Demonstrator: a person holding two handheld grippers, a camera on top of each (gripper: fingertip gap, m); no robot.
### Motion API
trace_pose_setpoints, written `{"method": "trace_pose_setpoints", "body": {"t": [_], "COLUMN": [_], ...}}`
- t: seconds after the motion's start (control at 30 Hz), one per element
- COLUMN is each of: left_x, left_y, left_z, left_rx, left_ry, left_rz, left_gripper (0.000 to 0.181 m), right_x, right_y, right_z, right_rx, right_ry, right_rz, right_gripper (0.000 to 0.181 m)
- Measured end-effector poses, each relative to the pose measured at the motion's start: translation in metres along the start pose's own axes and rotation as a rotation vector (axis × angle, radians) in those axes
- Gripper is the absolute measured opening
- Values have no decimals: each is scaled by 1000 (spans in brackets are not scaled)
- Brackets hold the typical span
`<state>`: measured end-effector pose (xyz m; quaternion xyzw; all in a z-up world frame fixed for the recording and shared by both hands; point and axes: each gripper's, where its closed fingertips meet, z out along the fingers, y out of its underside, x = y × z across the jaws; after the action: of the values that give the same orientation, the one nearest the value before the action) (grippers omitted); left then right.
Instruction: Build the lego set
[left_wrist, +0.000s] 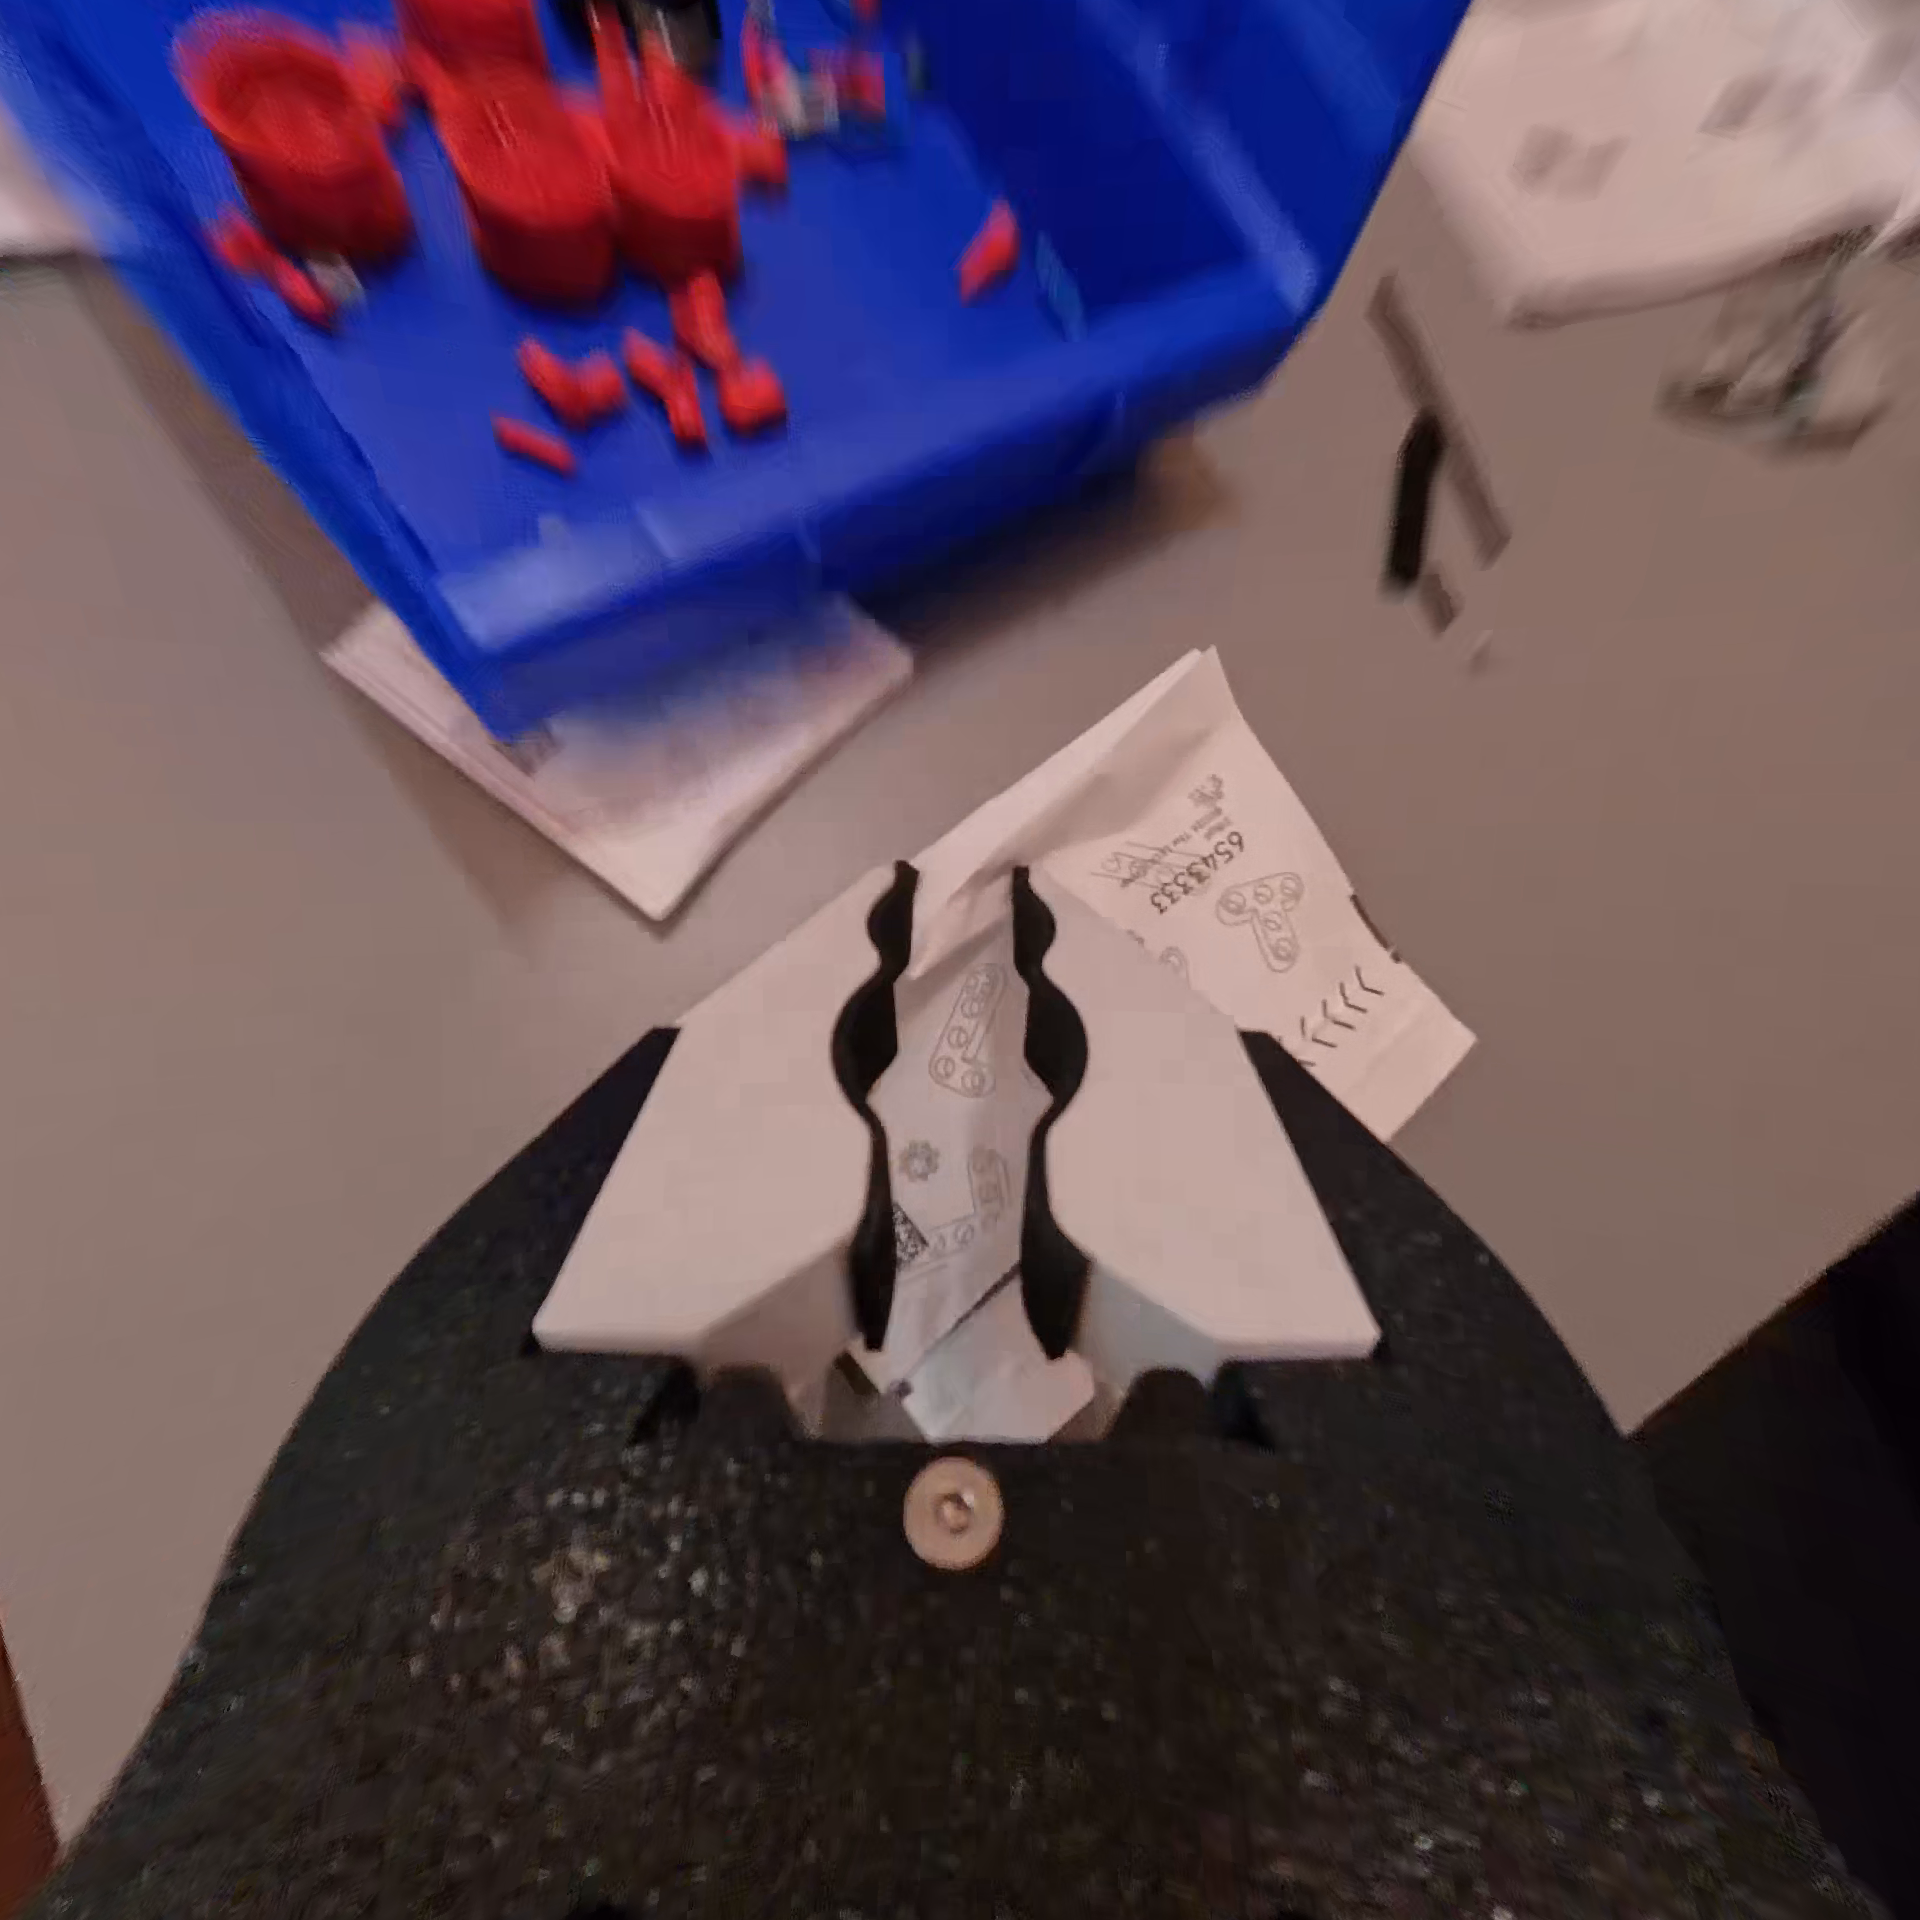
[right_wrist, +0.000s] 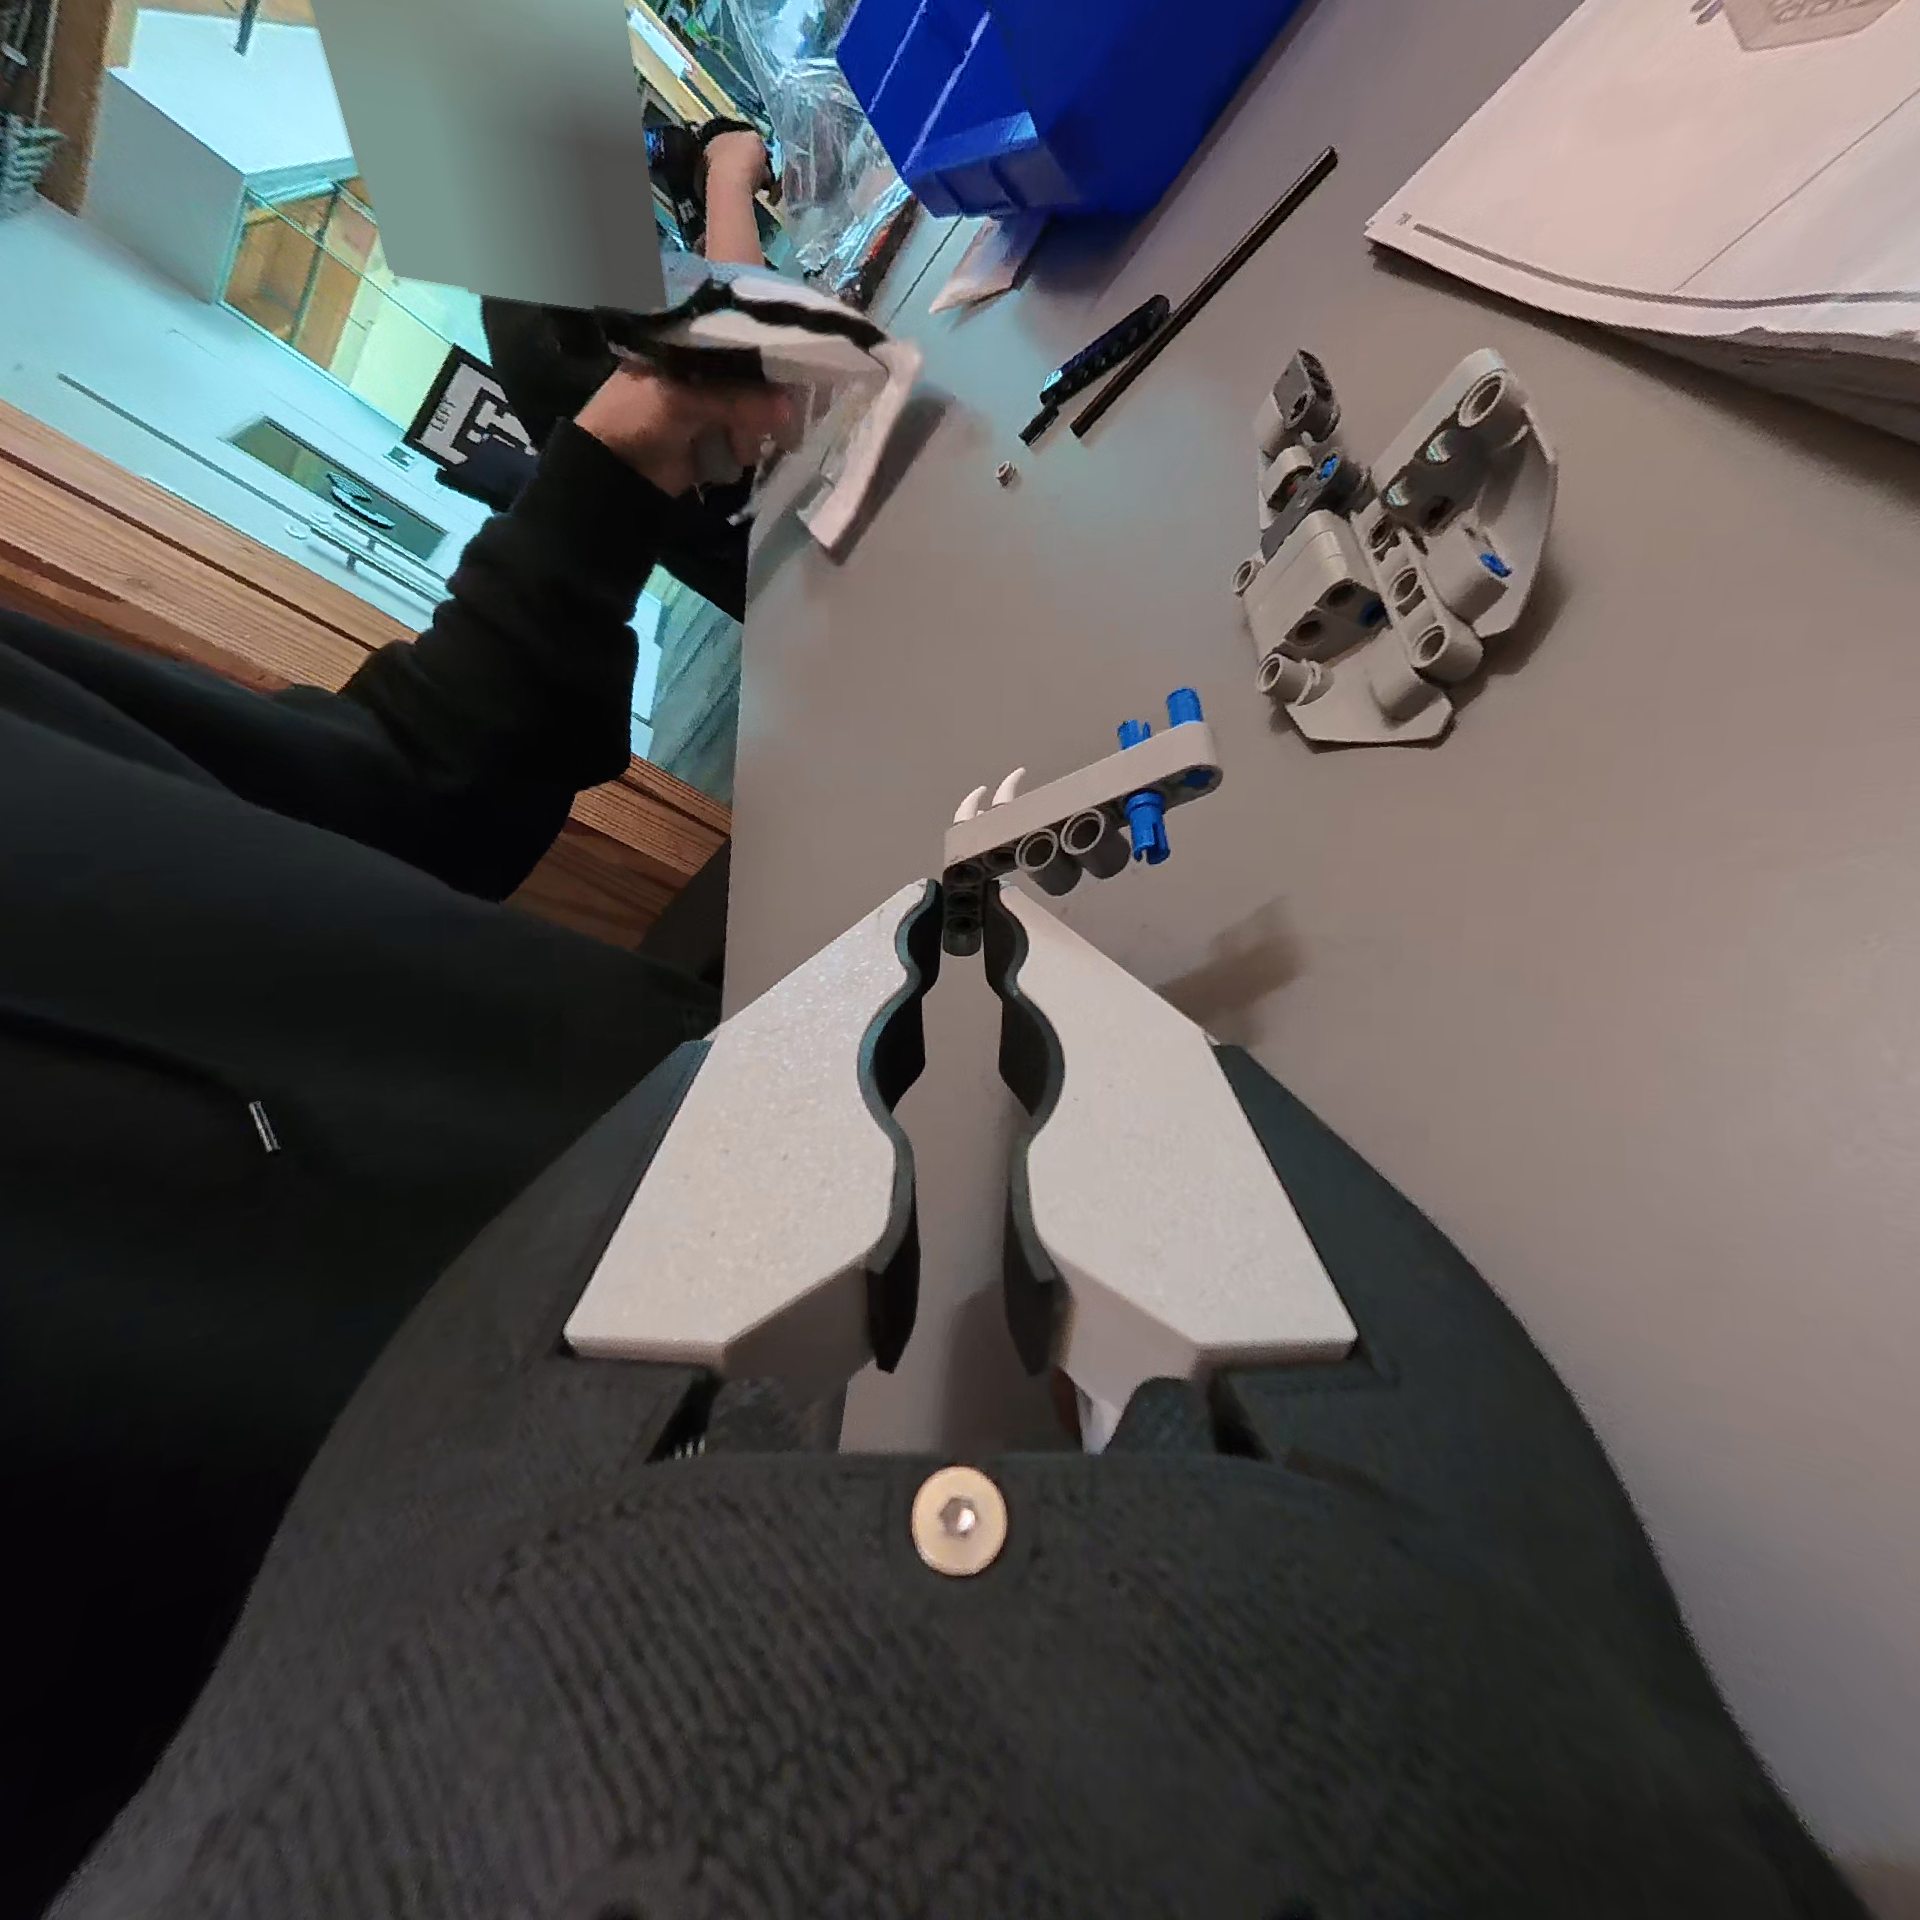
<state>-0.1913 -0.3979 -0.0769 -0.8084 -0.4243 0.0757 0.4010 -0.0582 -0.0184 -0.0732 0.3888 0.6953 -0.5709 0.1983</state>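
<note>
Near the table's left edge, as the right wrist view shows it, the left gripper (right_wrist: 831, 384) is held up by a hand (right_wrist: 675, 436) in a dark sleeve, its jaws clenched on a white paper bag (left_wrist: 1174, 894) that is crumpled between them and sticks out past the tips. Beyond that bag, in the left wrist view, the blue bin (left_wrist: 831, 436) sits on a white booklet (left_wrist: 665, 790), with blurred red parts (left_wrist: 499, 177) inside; bare grey table (left_wrist: 208, 727) lies open on both sides of the bin.

The right gripper (right_wrist: 966, 914) has its jaws closed on a dark piece at the end of a small grey beam assembly (right_wrist: 1081, 810) with blue pins, lifted above the table. Farther from the edge than this assembly, and apart from it, a larger grey lego assembly (right_wrist: 1403, 561) lies flat. Between that assembly and the bin, a long black rod (right_wrist: 1205, 291) and a black beam (right_wrist: 1107, 348) lie side by side. An open instruction book (right_wrist: 1662, 208) covers the far corner. Open table surface stretches to the right of the gripper.
</note>
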Motion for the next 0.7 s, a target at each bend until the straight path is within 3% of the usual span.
{"method": "trace_pose_setpoints", "body": {"t": [0.03,0.17,0.23,0.37,0.6,0.7], "left_x": [-2,-34,-53,-57,-41,-43], "left_y": [-18,-84,-101,-93,-52,-34], "left_z": [-12,-83,-116,-121,-66,-43], "left_rx": [86,439,561,477,265,129], "left_ry": [19,-5,-47,-73,71,23], "left_rz": [-41,-180,-239,-184,-383,-327], "left_gripper": [14,2,0,0,0,3], "right_x": [-1,-1,-2,-2,-4,-7], "right_y": [-1,-2,-2,0,0,4], "right_z": [-1,-2,-2,0,-1,-1], "right_rx": [5,19,16,1,8,-3], "right_ry": [-3,-5,-8,-9,-13,-22], "right_rz": [0,-5,-6,-11,-10,-11], "right_gripper": [6,6,6,6,6,6]}}
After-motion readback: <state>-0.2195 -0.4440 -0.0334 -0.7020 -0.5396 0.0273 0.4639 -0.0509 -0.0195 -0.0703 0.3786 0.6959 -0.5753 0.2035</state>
